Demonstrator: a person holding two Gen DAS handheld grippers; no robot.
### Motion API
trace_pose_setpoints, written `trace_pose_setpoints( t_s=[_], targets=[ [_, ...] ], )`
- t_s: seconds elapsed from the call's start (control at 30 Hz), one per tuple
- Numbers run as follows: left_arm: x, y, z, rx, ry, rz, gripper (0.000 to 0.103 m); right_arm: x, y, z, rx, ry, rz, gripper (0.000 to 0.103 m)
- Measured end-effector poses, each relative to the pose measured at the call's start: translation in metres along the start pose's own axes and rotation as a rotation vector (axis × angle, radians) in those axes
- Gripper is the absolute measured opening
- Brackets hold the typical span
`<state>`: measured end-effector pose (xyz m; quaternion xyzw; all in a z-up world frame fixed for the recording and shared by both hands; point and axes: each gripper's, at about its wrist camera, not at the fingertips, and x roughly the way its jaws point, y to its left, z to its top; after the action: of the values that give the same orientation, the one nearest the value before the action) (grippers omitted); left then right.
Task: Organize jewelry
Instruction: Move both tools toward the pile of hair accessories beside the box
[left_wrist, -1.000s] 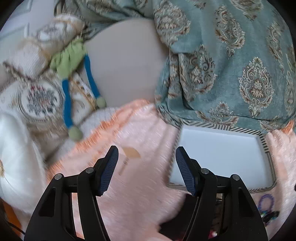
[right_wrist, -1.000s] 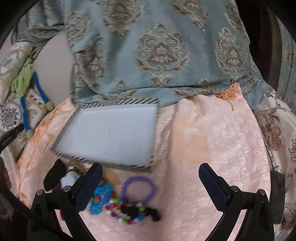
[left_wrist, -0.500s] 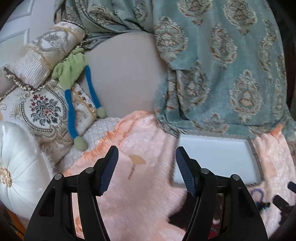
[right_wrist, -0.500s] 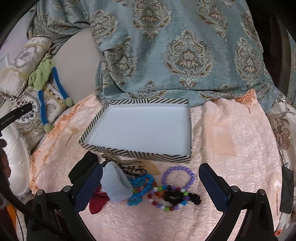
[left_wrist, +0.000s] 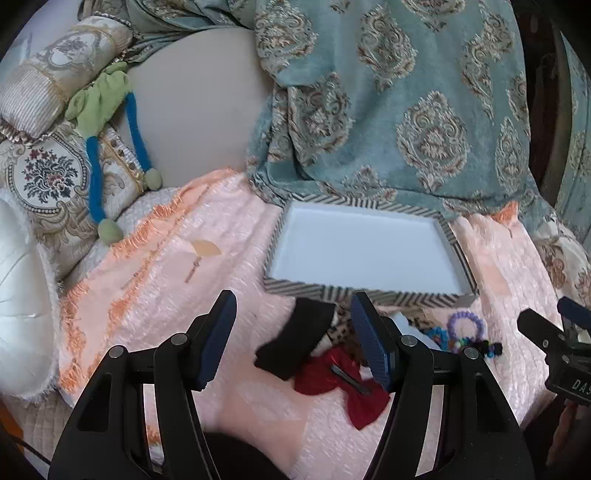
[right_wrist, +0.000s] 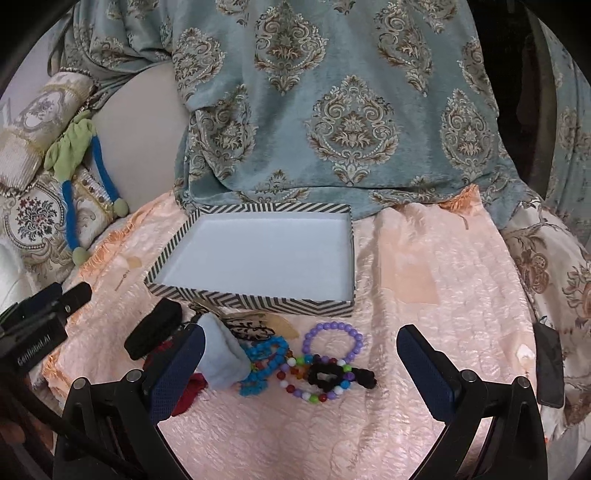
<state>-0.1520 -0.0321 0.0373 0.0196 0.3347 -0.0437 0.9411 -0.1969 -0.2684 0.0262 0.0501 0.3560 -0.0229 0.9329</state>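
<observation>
A flat box (right_wrist: 258, 254) with a black and white striped rim sits in the middle of the right wrist view, on a pink blanket (right_wrist: 424, 295). The box is white inside and has nothing in it.

The jewelry lies in a heap just below the box, toward the lower left. There is a purple bead bracelet (right_wrist: 332, 338), a blue bead bracelet (right_wrist: 266, 354), a string of many-colored beads (right_wrist: 314, 391) and a black hair tie (right_wrist: 325, 376) on top of it. A pale blue soft band (right_wrist: 221, 354), a black band (right_wrist: 153, 332) and a red bow (left_wrist: 340, 384) lie close by.

The right gripper (right_wrist: 299, 373) is spread wide over the heap and holds nothing. The left gripper (left_wrist: 293, 339) is also wide open and holds nothing, over the black band and red bow.

A blue patterned cloth (right_wrist: 332, 110) hangs right behind the box. Cushions (left_wrist: 44, 173) and a green and blue toy (left_wrist: 99, 110) fill the left side. The right of the blanket is bare, out to a dark phone (right_wrist: 550, 362) at its edge.
</observation>
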Motion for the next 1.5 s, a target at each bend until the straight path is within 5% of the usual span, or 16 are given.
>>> trace_pose_setpoints(
  t_s=[0.63, 1.5],
  targets=[
    [0.0, -0.003, -0.014, -0.02, 0.026, -0.04, 0.065, 0.002, 0.01, -0.002, -0.019, 0.018, -0.001, 0.103],
    [0.008, 0.0, -0.014, -0.025, 0.051, 0.005, 0.065, 0.009, 0.005, -0.002, -0.028, 0.064, 0.026, 0.103]
  ],
)
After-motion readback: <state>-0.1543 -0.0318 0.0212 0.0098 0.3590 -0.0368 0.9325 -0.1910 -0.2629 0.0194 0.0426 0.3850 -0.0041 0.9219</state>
